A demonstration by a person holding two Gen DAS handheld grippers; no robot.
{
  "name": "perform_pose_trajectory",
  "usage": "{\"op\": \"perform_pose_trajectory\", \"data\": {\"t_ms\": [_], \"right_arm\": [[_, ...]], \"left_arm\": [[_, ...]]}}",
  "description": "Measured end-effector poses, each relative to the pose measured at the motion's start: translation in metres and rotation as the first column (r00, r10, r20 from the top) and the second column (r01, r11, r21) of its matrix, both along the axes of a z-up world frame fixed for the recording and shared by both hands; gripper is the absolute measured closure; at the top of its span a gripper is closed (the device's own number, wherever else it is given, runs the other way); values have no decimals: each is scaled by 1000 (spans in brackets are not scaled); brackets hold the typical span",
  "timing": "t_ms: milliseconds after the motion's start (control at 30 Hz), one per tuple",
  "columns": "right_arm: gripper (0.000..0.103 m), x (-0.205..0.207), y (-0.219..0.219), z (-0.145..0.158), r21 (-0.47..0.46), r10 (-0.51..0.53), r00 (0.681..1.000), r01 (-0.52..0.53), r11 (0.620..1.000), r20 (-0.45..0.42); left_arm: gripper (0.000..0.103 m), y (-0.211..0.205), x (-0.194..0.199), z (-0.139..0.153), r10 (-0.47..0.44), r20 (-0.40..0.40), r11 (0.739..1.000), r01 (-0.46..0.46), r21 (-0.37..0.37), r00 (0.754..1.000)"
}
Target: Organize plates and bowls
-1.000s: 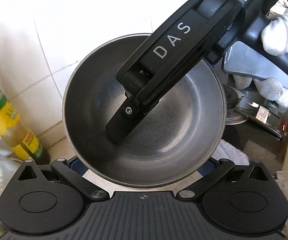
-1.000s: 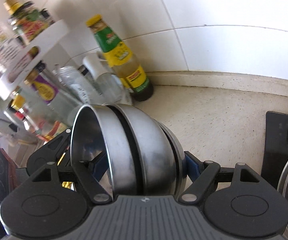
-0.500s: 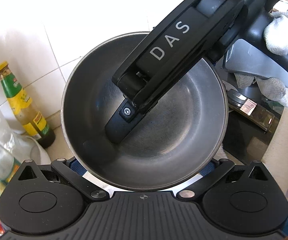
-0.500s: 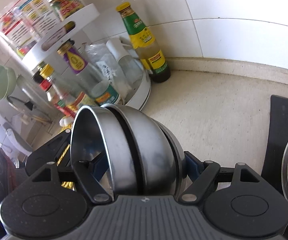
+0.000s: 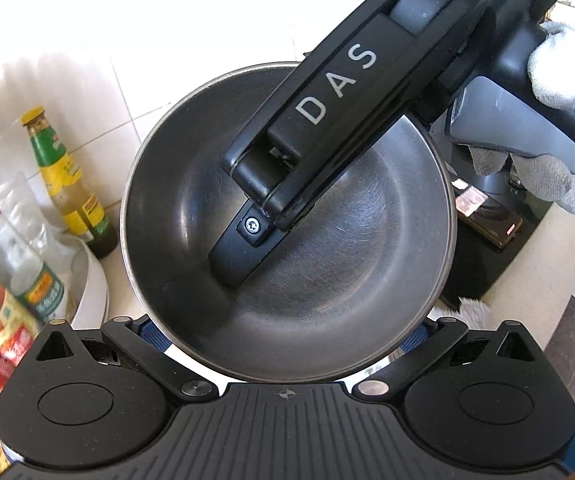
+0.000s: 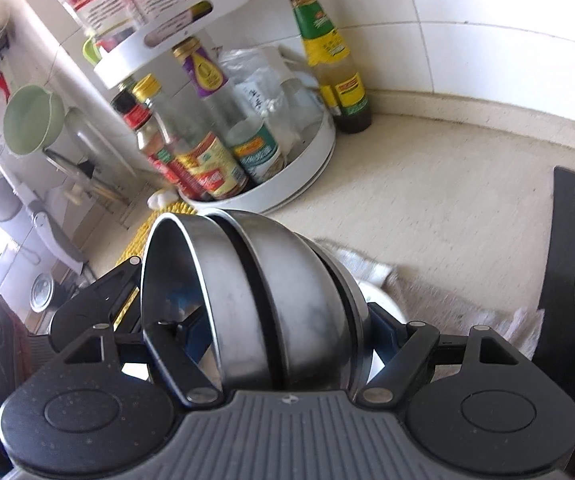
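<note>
The nested steel bowls (image 6: 271, 300) are up off the worktop (image 6: 447, 184), on edge, pinched across the stack by the right claw (image 6: 263, 320), one finger (image 5: 243, 248) pressing inside the top bowl. Left claw (image 5: 287, 336) sits under the rim; can't tell if it's gripping. I'd keep the squeeze steady and steer clear of the sauce bottles (image 6: 207, 152).

A black gripper (image 5: 227, 264) marked "DAS" in pale letters, with a cross-head screw near its fingertip, joins a grey handle (image 5: 527, 136) beside a white knitted glove (image 5: 559, 76).
</note>
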State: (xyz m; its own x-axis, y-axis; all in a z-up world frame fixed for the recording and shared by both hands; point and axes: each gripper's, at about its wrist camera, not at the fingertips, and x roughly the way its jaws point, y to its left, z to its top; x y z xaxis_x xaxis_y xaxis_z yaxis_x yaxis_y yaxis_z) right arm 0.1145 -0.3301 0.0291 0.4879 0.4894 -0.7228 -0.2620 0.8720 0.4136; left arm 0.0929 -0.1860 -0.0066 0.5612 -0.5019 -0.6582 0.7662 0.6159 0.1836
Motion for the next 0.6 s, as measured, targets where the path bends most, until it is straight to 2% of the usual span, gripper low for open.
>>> {"op": "perform_pose_trajectory", "data": {"t_ms": [367, 600], "right_arm": [[13, -21, 17, -25, -12, 19, 998, -19, 1000, -60], [13, -24, 24, -29, -19, 30, 997, -32, 999, -69]], "left_arm": [[0, 1, 3, -22, 22, -53, 999, -21, 29, 998], [0, 10, 9, -27, 39, -69, 999, -37, 28, 997]]}}
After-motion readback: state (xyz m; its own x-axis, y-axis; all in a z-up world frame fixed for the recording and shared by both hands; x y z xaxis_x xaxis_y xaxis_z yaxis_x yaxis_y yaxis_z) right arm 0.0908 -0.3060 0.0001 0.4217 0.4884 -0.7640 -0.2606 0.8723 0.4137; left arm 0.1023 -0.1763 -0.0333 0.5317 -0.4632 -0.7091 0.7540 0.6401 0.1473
